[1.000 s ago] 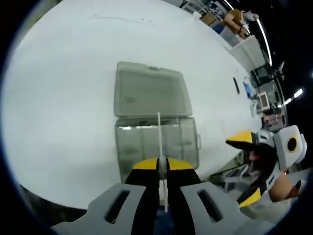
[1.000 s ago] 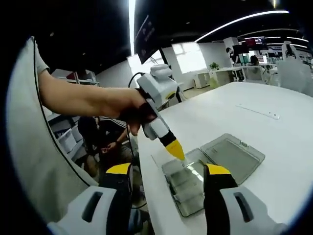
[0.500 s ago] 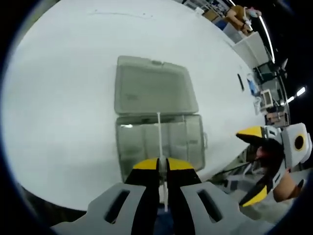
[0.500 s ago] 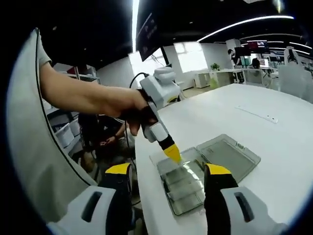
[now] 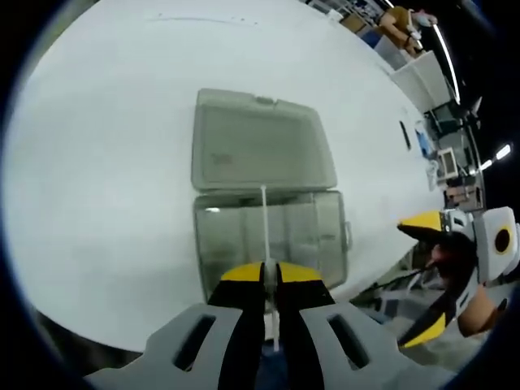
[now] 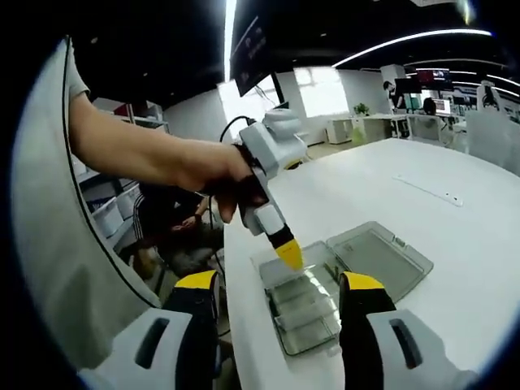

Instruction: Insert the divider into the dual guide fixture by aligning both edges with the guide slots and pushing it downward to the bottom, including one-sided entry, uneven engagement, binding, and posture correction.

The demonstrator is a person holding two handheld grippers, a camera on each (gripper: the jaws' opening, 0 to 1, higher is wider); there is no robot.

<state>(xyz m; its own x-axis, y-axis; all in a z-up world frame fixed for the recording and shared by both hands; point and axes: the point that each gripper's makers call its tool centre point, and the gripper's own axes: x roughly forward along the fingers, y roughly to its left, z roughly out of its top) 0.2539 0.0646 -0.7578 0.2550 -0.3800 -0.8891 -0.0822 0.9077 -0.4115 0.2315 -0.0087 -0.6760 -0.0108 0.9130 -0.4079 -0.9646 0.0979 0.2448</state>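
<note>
left gripper view: left gripper (image 5: pixel 270 280) pinches divider (image 5: pixel 265 236) above fixture (image 5: pixel 268 236).

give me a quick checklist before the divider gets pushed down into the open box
1. Divider held: ok. The left gripper is shut on the thin white divider.
2. Box open: ok. The clear compartment box lies with its lid folded flat on the white table.
3. Divider over the box: ok. In the left gripper view it runs across the compartments.
4. Both edges in the guide slots: cannot tell; the slots are too small to make out.
5. Divider square, not tilted: cannot tell.
6. Right gripper out of the way: ok. It is open and holds nothing, beside the table edge.
</note>
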